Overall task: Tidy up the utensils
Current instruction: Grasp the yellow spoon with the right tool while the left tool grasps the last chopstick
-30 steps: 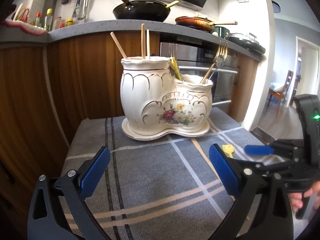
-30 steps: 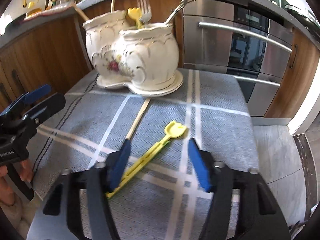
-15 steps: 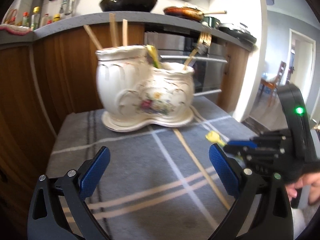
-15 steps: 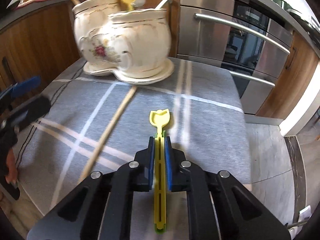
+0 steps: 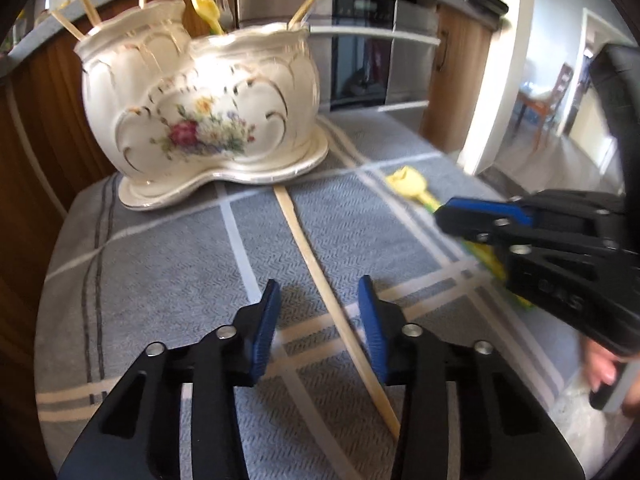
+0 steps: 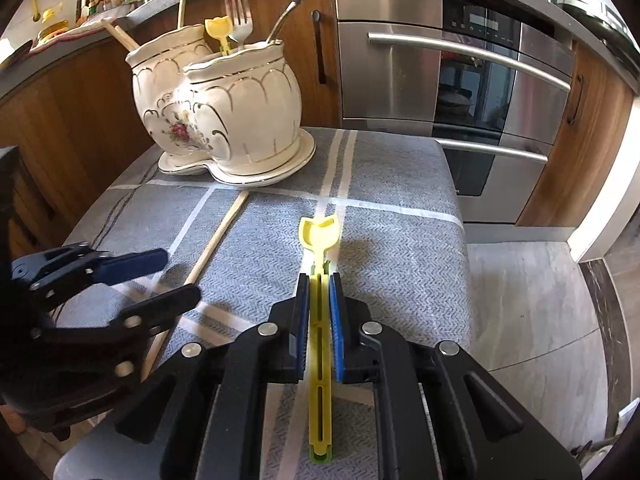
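Observation:
A long wooden chopstick (image 5: 300, 236) lies on the grey checked cloth, running toward me from the ceramic holder (image 5: 200, 120). My left gripper (image 5: 319, 282) straddles it near its lower half. Its jaws are closing, and the blue pads stand apart from the stick on both sides. My right gripper (image 6: 319, 276) is shut on the handle of a yellow plastic utensil (image 6: 320, 236) whose tulip-shaped head points at the holder (image 6: 224, 112). The holder has two compartments with forks, chopsticks and another yellow utensil standing in them. The right wrist view shows the left gripper (image 6: 180, 274) over the chopstick (image 6: 220, 236).
The grey cloth (image 5: 160, 280) covers a small table in front of wooden cabinets (image 6: 60, 120) and a steel oven (image 6: 460, 80). The table's right edge drops to a tiled floor (image 6: 540, 300). A hand (image 5: 600, 368) holds the right gripper (image 5: 448, 220).
My left gripper has moved down and across to the chopstick and narrowed its jaws around it. My right gripper has shut on the yellow utensil, which now points straight ahead.

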The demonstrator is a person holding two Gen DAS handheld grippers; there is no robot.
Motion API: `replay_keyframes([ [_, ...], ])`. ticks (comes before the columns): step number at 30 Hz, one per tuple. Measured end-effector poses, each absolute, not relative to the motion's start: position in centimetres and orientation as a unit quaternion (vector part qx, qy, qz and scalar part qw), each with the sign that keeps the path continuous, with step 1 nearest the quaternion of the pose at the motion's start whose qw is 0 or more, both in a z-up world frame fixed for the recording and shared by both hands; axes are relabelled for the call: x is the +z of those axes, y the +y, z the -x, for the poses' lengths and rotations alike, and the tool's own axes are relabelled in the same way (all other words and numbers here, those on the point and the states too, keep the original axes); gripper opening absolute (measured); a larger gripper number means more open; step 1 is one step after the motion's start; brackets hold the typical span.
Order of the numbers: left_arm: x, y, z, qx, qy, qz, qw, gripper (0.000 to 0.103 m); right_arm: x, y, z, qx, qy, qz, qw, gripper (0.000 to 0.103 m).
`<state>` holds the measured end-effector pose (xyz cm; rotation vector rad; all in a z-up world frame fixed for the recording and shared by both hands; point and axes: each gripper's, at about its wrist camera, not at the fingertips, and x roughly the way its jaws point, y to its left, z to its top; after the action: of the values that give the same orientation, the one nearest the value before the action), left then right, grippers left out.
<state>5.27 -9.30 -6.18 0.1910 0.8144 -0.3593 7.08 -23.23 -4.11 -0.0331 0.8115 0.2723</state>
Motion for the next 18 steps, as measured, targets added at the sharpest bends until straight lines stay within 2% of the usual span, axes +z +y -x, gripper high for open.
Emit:
replay_keyframes([
  [1,-6.2,-9.6,-5.4,-0.171,0.395,-0.101,0.897,0.033,-4.0,-23.3,-7.0,0.134,0.393,0.015,0.910,0.010],
  [3,-6.1,-10.1,-5.4,-0.176,0.400,-0.113,0.892,0.010,-4.0,-23.5,-7.0,0.139,0.392,0.010,0.909,0.010],
  [12,-5.6,-8.3,-5.6,-0.198,0.412,-0.113,0.882,0.006,-3.6,-23.6,-6.6,0.151,0.383,0.003,0.911,0.010],
  [18,-4.3,-6.8,-3.7,-0.208,0.388,-0.105,0.892,0.006,-3.1,-23.7,-6.3,0.160,0.368,-0.008,0.916,0.010],
])
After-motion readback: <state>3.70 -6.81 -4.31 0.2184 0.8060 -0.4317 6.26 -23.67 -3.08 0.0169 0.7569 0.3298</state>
